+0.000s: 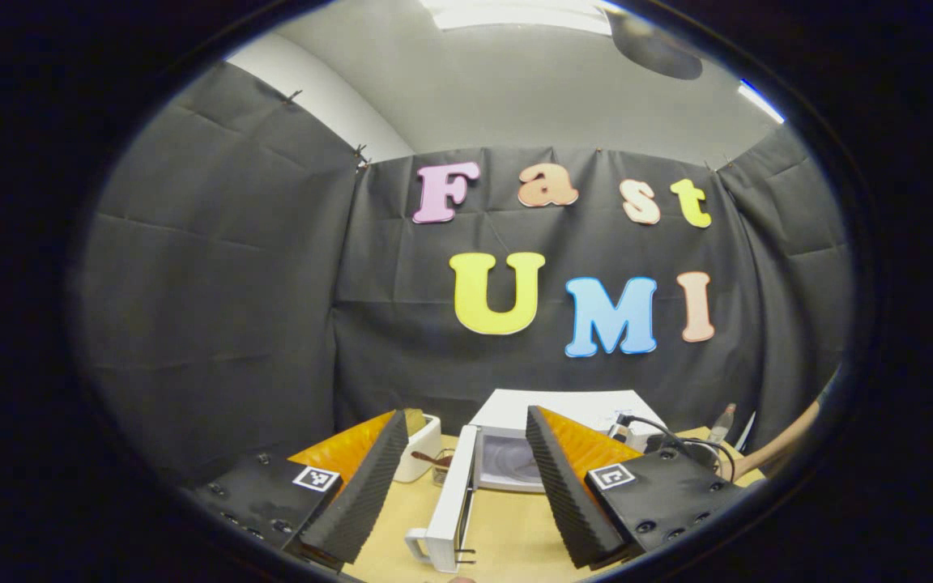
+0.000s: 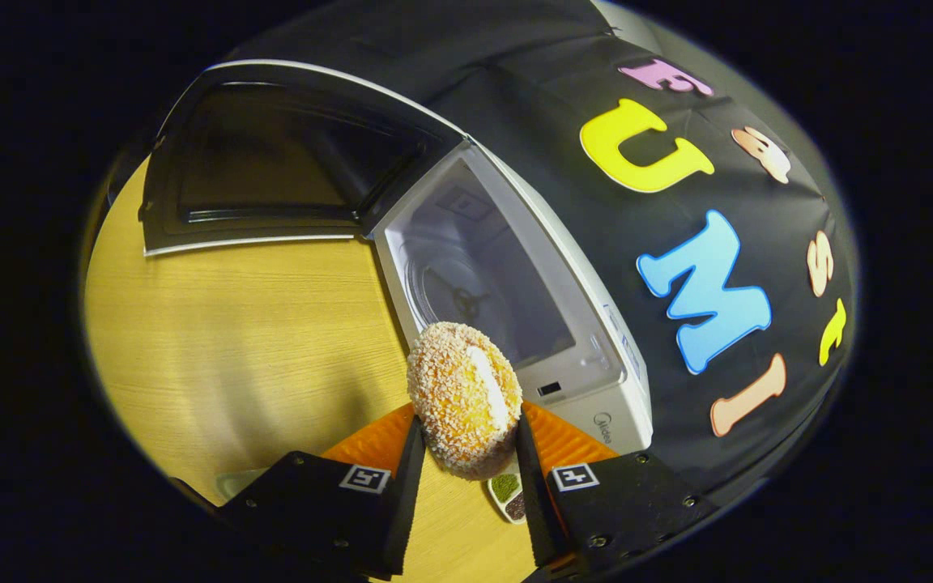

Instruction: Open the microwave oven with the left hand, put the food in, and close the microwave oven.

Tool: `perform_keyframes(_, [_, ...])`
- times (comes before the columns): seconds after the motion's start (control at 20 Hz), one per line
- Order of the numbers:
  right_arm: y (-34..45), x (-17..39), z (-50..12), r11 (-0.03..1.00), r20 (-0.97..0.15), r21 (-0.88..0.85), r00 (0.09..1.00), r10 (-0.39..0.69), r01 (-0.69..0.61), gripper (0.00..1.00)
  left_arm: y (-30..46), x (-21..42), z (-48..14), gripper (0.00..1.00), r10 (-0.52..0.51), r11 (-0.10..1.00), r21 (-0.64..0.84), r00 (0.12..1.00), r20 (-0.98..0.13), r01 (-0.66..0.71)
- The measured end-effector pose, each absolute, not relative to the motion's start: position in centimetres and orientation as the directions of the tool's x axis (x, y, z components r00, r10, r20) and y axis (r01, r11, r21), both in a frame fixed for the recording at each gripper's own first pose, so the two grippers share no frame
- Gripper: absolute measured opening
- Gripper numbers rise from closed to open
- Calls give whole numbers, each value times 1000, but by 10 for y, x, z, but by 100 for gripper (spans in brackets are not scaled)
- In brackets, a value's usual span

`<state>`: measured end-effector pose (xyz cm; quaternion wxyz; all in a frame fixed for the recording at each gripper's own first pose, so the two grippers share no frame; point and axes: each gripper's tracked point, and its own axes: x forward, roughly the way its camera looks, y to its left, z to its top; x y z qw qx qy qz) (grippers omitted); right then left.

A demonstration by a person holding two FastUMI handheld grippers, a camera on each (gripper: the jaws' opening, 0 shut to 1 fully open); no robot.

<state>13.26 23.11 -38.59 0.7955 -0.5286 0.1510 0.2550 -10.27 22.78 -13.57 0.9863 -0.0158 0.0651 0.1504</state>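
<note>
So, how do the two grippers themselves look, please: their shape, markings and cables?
The left gripper has two wedge-shaped fingers with ribbed inner faces, dark screwed blocks and a square black-and-white marker on each. A black cable runs by its right block. The right gripper has the same build.

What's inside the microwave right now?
The microwave stands open: inside, a round glass turntable with no food on it. The pastry in the right gripper hides the cavity's near corner.

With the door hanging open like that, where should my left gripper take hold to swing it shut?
Grip the handle at the free edge of the microwave door, farthest from the hinge, coming in from the door's outer face. The left gripper is open and empty.
</note>
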Motion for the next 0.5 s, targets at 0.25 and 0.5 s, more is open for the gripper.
perform_keyframes(0.25, [259, 164, -397, 225, -474, -815, 838, 271, -534, 58, 233, -114, -137, 93, 330, 943, 0, 933, -144, -334])
perform_keyframes(0.5, [291, 195, -410, 118, -432, -866, 846, 314, -486, 58, 241, -134, -143, 95, 377, 925, 17, 910, -174, -380])
